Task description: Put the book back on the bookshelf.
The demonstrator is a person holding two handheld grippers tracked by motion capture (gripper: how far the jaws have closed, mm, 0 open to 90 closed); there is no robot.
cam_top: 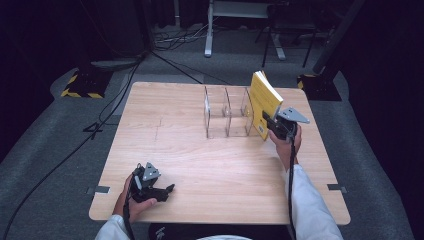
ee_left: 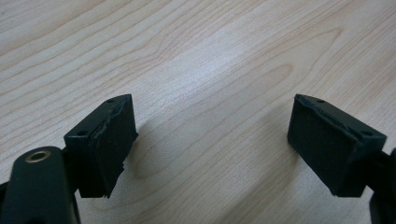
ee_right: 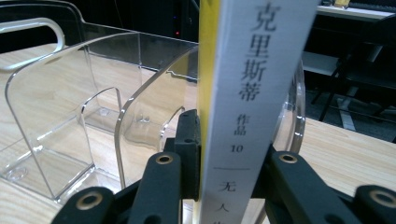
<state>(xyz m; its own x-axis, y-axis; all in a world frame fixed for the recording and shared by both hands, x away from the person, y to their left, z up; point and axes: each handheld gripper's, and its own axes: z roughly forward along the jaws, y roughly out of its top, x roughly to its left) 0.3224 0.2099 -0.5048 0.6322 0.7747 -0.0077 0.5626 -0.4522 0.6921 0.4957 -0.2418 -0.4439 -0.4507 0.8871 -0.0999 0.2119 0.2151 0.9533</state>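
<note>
right gripper (ee_right: 224, 154) jaws clamp yellow book (ee_right: 254, 93) spine.

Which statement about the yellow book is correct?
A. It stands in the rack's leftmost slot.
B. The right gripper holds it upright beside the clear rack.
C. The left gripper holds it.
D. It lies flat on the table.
B: the right gripper is clamped on the book, upright at the rack's right end.

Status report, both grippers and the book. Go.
Left gripper open, idle low over the table. Right gripper shut on yellow book, upright at the clear rack's right end. Rack slots empty, nothing blocking.
</note>
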